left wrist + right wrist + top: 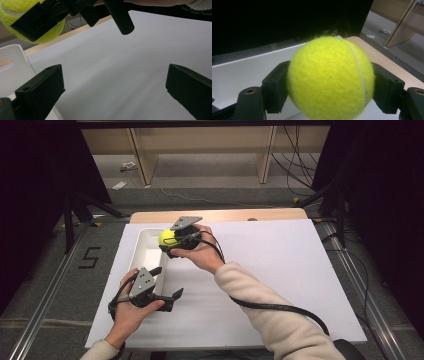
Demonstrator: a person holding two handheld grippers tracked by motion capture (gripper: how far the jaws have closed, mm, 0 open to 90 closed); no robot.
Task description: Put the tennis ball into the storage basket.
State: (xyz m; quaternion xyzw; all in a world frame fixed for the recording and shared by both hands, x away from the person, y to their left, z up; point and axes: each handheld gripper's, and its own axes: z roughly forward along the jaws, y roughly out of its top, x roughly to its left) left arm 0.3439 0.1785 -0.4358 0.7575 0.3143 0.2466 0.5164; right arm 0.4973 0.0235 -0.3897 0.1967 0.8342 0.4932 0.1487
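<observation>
A yellow-green tennis ball [166, 238] [329, 77] is pinched between the jaws of my right gripper [168, 241] [329, 83], one jaw on each side. The gripper holds it in the air over the far right part of a white rectangular tray [141, 254] [242, 72]. My left gripper [167, 281] [112, 87] stands open by the tray's near right corner, its jaws wide apart with nothing between them. In the left gripper view the ball [53, 32] sits at top left, partly covered by the right gripper's black jaw.
The tray lies on a white board [270, 270] that covers a wooden table [225, 215]. A thick black cable [280, 307] trails along the right sleeve. Wooden shelving [200, 150] and black stand legs [75, 210] lie beyond the table.
</observation>
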